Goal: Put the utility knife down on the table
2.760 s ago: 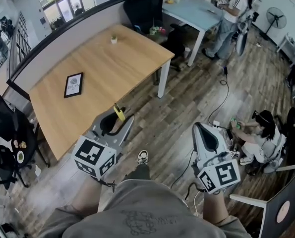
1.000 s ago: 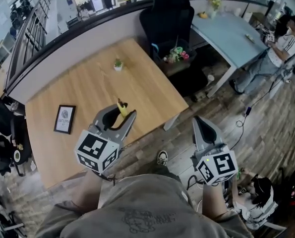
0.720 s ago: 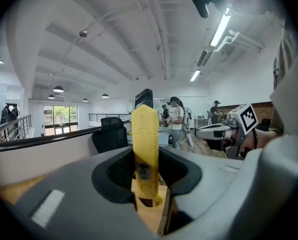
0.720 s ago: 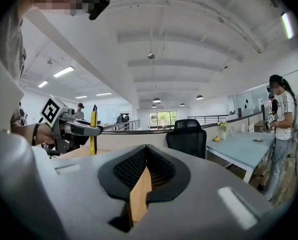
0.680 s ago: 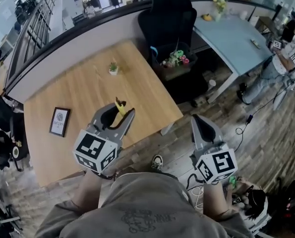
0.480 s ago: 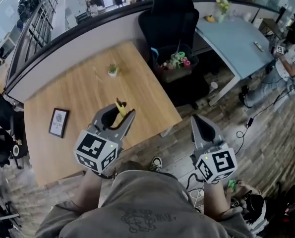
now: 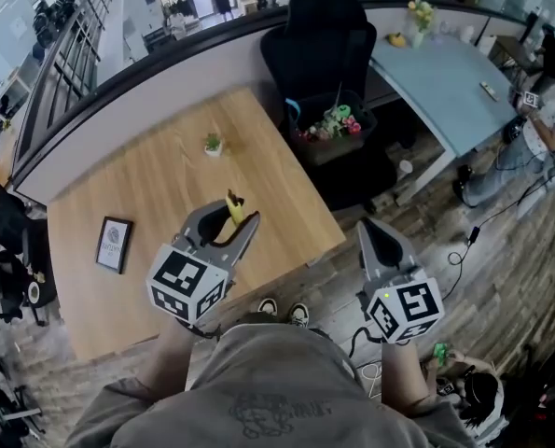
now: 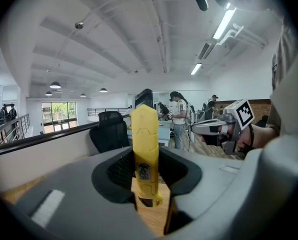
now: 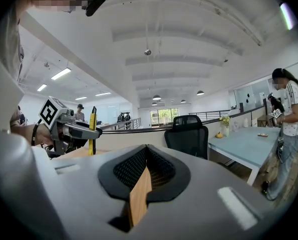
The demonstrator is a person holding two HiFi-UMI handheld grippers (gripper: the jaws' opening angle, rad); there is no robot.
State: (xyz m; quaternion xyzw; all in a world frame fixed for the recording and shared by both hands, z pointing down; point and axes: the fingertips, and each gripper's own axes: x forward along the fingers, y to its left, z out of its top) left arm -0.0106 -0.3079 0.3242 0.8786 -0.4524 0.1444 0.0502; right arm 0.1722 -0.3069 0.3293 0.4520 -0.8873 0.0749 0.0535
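A yellow utility knife (image 7: 233, 208) stands upright between the jaws of my left gripper (image 7: 228, 224), which is shut on it above the wooden table (image 7: 156, 180), near the table's front right part. In the left gripper view the knife (image 8: 144, 149) fills the middle, its tip pointing up. My right gripper (image 7: 370, 231) hangs over the floor to the right of the table's corner. Its jaws meet at the tips with nothing between them (image 9: 146, 151). The right gripper view also shows the knife (image 9: 92, 129) held upright at the left.
On the table lie a framed picture (image 7: 115, 244) at the left and a small potted plant (image 7: 213, 144) near the far edge. Beyond the right corner stand a black office chair (image 7: 319, 40) and a bin of colourful items (image 7: 331, 127). A pale blue table (image 7: 440, 73) is further right.
The person has stepped closer to the table. Both grippers moved forward together, so the left one with the knife now hangs further in over the tabletop. Both grips look unchanged.
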